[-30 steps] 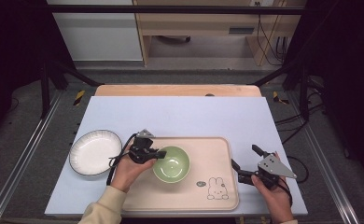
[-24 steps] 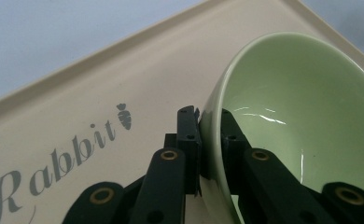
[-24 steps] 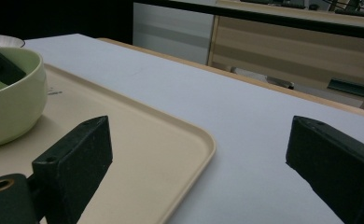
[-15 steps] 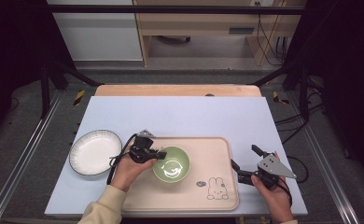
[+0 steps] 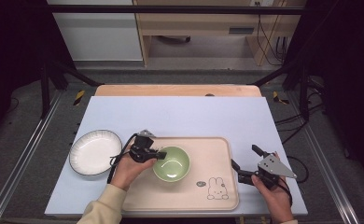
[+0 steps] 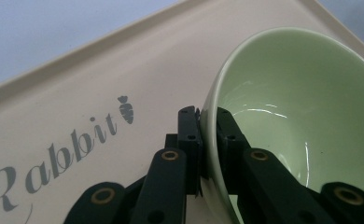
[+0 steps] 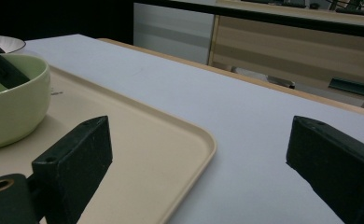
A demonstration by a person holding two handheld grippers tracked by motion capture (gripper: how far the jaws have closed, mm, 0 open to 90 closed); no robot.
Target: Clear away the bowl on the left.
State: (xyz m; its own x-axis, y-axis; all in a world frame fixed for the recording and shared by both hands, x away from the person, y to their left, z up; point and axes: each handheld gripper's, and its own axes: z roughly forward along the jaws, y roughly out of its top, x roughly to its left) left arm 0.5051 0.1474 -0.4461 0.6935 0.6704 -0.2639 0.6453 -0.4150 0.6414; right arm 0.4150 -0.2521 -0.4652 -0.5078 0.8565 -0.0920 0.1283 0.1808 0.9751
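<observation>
Left gripper (image 5: 160, 155) is clamped on the left rim of the green bowl (image 5: 171, 163), one jaw inside, one outside. Bowl sits on the beige tray (image 5: 217, 147), left of its centre, near the tray's left edge. Right gripper (image 5: 247, 163) has its jaws wide apart, gripping nothing, just off the tray's right edge over the table (image 5: 180, 112). White plate (image 5: 94, 152) sits by the table's left edge, clear of the tray.

A wooden desk (image 5: 194, 23) and white cabinet (image 5: 96, 32) stand beyond the table.
</observation>
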